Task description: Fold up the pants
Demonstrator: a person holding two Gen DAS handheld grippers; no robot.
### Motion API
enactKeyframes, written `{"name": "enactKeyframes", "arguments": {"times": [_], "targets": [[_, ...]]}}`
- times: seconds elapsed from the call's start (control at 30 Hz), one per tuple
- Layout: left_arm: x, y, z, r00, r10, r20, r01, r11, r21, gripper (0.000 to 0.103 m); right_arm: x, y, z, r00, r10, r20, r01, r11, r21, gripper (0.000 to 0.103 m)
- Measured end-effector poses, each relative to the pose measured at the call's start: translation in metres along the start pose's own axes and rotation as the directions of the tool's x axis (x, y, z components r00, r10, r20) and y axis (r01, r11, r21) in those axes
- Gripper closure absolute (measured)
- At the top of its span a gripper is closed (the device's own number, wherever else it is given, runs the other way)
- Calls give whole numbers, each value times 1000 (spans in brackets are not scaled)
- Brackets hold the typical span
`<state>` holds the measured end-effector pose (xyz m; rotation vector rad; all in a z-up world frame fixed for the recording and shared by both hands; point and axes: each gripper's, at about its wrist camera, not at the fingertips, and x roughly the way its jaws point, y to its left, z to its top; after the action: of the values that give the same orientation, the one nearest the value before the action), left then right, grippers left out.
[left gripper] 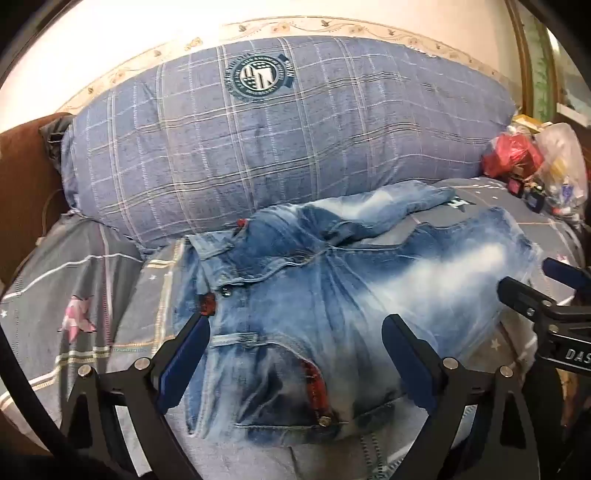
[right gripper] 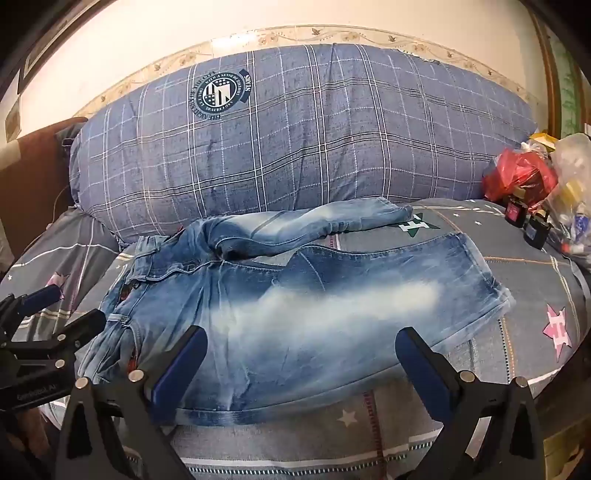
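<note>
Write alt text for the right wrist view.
Faded blue denim jeans lie unfolded on a grey star-print bedsheet, one leg angled away. The right tongs hover open over them, before a blue plaid pillow.

We find the pants (right gripper: 280, 295) spread flat on the bed (right gripper: 517, 258), waist to the left, legs running right. The far leg (right gripper: 332, 221) angles off toward the big pillow (right gripper: 295, 140), which lies behind the pants along the wall (right gripper: 258, 22). A heap of bags (right gripper: 532, 173) sits at the bed's far right, beside the pillow's end. Our left claw (left gripper: 295, 354) hangs over the waist end, our right claw (right gripper: 303, 369) over the near leg (right gripper: 369, 302); both gape wide, clear of the cloth.
</note>
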<state>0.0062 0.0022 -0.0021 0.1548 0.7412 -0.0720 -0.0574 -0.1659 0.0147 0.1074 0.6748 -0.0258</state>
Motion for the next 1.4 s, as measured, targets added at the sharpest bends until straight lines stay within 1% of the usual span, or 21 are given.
{"name": "enactKeyframes", "arguments": {"times": [0.03,0.07,0.1,0.17,0.23,0.3,0.4,0.43,0.53,0.6,0.7,0.77,0.9,0.97,1.1,1.27,1.4], "targets": [[4,-2,5,1000,0,-22,0,1000,5,9,0,1,0,1000,1,4,-1,1000,0,0],[-2,-5,8,1000,3,-3,-3,1000,18,9,0,1,0,1000,1,9,-1,1000,1,0],[0,-7,11,1000,-5,-10,5,1000,13,9,-1,2,0,1000,3,6,-3,1000,5,0],[-12,-11,8,1000,-16,24,15,1000,15,9,-2,3,1,1000,10,1,-10,1000,11,0],[-11,-9,7,999,-48,16,47,999,7,9,-4,1,2,1000,20,1,-20,1000,12,0],[-10,-3,0,995,-96,7,96,995,-3,9,-10,-4,4,1000,26,-6,-25,999,24,0],[-6,3,-2,991,-129,-22,128,991,-41,9,-15,-9,12,999,43,-31,-41,998,53,0],[-7,6,-1,991,-128,-29,126,991,-51,9,-23,-9,16,999,46,-20,-45,997,63,0],[-15,15,-3,994,-110,-3,109,990,-85,9,-40,-5,22,998,55,24,-57,996,68,0],[-19,21,-6,992,-124,-3,122,986,-116,9,-44,-2,22,998,56,23,-57,997,51,0],[-19,26,-9,991,-131,-18,127,982,-136,9,-45,4,17,998,63,9,-64,998,23,0],[-20,27,-9,992,-122,-21,118,983,-139,9,-43,6,15,997,71,4,-71,997,13,0],[-26,29,-10,994,-107,5,107,983,-149,9,-39,9,12,996,86,-6,-86,996,10,0],[-25,30,-9,995,-99,2,98,984,-151,9,-35,11,12,996,86,-13,-86,996,0,0],[-19,32,-7,996,-85,-9,83,984,-156,9,-27,9,12,995,94,-19,-94,995,15,0],[-9,33,-5,996,-81,-33,75,985,-158,9,-15,7,16,998,52,-20,-52,999,-7,0],[-1,32,1,996,-77,-50,69,987,-145,9,-6,-1,19,999,41,-20,-40,999,14,0]]}}
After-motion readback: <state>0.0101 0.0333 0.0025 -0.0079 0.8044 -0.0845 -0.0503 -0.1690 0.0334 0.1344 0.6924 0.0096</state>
